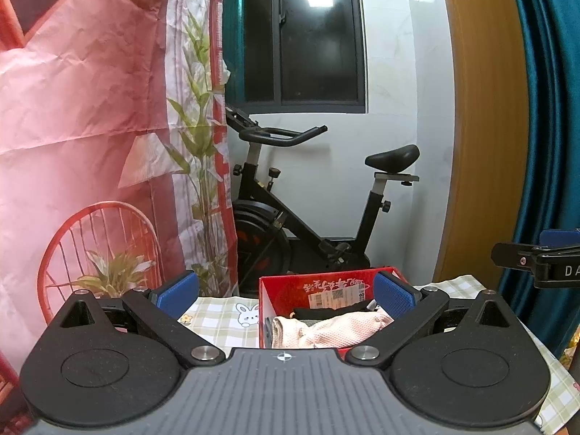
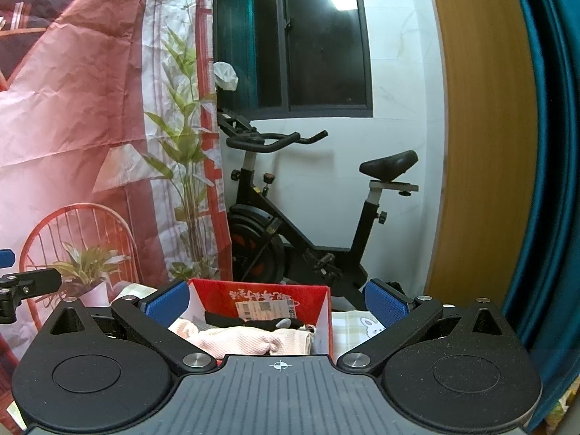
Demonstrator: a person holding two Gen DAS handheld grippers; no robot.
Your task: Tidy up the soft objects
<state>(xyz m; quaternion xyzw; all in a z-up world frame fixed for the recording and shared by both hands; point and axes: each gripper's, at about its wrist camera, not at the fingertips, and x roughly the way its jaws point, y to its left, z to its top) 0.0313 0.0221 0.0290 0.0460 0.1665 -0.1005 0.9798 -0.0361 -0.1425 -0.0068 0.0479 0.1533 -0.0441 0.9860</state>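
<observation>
Only the right view shows the hung white cap (image 2: 225, 75) (both tools spread, empty).

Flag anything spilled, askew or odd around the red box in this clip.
Nothing stands out. The red box sits upright on the checked tablecloth, with the pink cloth and a black item inside it. Both hand-held grippers are open and empty.

You look out through two fisheye lenses, both sharp at centre and evenly lit by indoor light. A ceiling lamp glares as a white patch in the dark window (image 1: 319, 32), seen again in the right view (image 2: 326, 40). Straight lines bow hard at the edges: the wooden panel (image 1: 485, 127) and blue curtain (image 1: 551, 145) curve, and the corners fall to black.
</observation>
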